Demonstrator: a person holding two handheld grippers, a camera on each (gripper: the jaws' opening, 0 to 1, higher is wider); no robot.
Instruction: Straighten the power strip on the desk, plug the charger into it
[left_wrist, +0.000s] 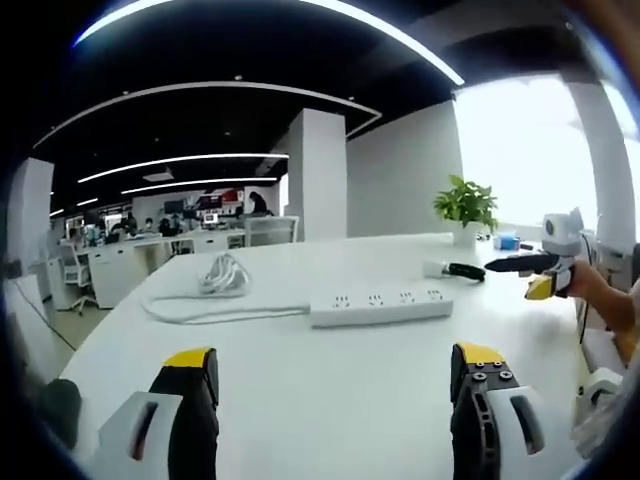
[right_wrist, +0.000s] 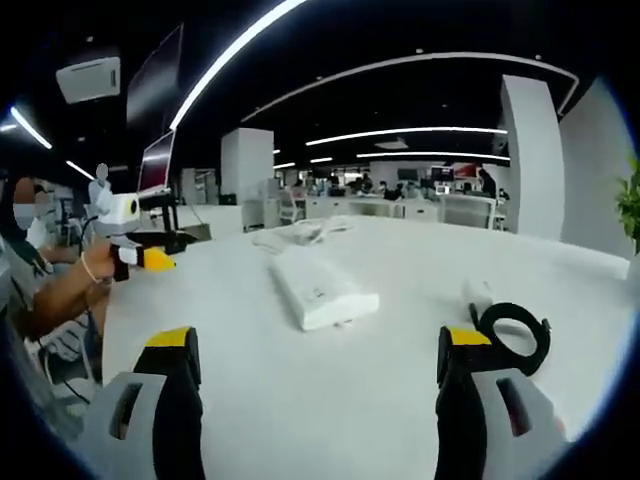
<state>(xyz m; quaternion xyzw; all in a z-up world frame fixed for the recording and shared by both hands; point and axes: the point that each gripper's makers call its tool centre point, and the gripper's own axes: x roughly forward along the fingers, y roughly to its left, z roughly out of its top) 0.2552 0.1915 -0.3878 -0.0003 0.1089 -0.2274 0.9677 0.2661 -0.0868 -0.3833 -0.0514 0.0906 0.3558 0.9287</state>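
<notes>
Both the left gripper and right gripper gape wide, empty; white power strip and charger lie ahead on the tabletop.

The left hand-held gripper had two black jaws with yellow tips, each backed by a pale grey housing with a dark slot. The right hand-held gripper was built alike: black jaws, yellow tips, grey slotted housings. Seen from across the table, each unit showed a white upper body, black jaws and a yellow tip.
</notes>
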